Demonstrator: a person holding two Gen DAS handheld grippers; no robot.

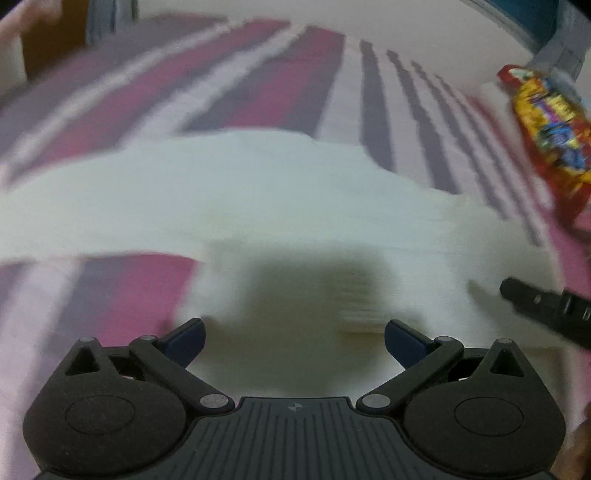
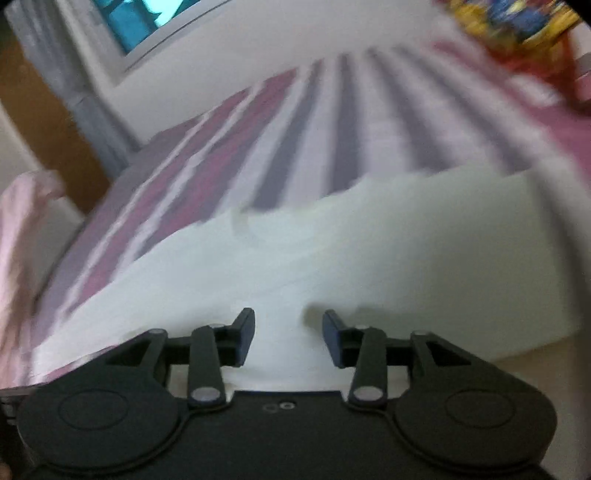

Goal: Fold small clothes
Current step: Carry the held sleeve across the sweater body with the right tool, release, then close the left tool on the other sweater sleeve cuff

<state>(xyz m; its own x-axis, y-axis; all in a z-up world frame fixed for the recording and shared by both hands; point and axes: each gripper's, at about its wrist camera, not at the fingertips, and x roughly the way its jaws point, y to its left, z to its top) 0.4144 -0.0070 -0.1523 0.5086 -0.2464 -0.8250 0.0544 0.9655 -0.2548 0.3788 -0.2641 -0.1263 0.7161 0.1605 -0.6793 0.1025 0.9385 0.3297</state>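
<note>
A white garment (image 1: 258,192) lies spread on a bed with a pink, purple and white striped cover (image 1: 258,85). In the left wrist view my left gripper (image 1: 294,338) hovers over the garment's near part, jaws wide apart, nothing between them. A black part of the other gripper (image 1: 546,310) pokes in at the right edge. In the right wrist view the same white garment (image 2: 369,251) fills the middle, with a straight edge on its right. My right gripper (image 2: 288,328) stands over it, jaws partly apart with only cloth seen below. Both views are blurred.
A red and yellow printed packet (image 1: 546,136) lies on the bed to the right of the garment, also at the top right (image 2: 509,22) in the right wrist view. A pale pink cloth (image 2: 18,229) sits at the left, with a brown wooden panel (image 2: 44,129) and a white wall beyond the bed.
</note>
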